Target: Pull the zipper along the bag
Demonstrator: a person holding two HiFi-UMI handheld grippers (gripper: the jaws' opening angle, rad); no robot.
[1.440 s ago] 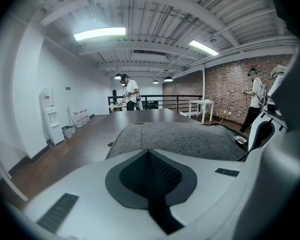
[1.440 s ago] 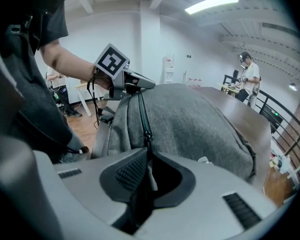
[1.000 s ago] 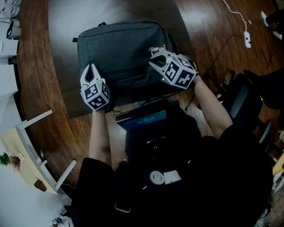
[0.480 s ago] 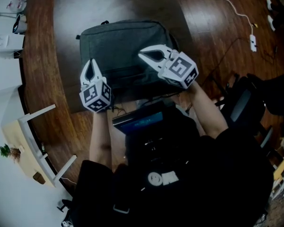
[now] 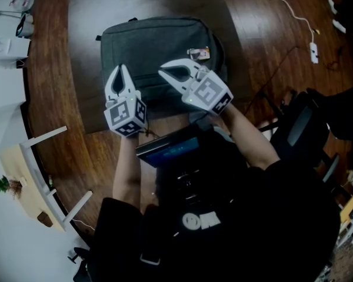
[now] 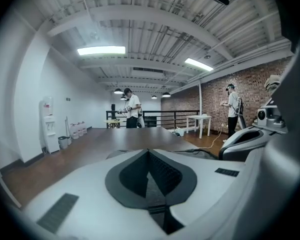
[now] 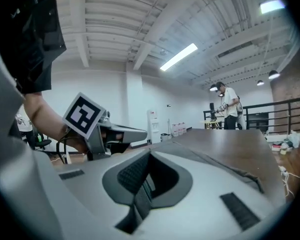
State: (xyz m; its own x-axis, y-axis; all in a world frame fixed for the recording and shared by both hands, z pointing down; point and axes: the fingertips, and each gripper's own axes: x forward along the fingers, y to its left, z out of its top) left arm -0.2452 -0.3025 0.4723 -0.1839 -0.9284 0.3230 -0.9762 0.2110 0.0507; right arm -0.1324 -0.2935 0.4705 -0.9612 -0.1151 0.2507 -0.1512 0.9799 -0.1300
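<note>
With the grey bag (image 5: pixel 159 43) lying flat by the desk's (image 5: pixel 85 16) near edge, the left gripper (image 5: pixel 122 69) and right gripper (image 5: pixel 163 70) hover above it, jaws closed on nothing, so the likely next move is opening one claw onto the zipper tab.

A white power strip (image 5: pixel 313 52) lies on the wooden floor (image 5: pixel 270 34).

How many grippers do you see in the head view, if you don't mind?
2. The left gripper is over the bag, near its left side; the right gripper is beside it, nearer the middle.
</note>
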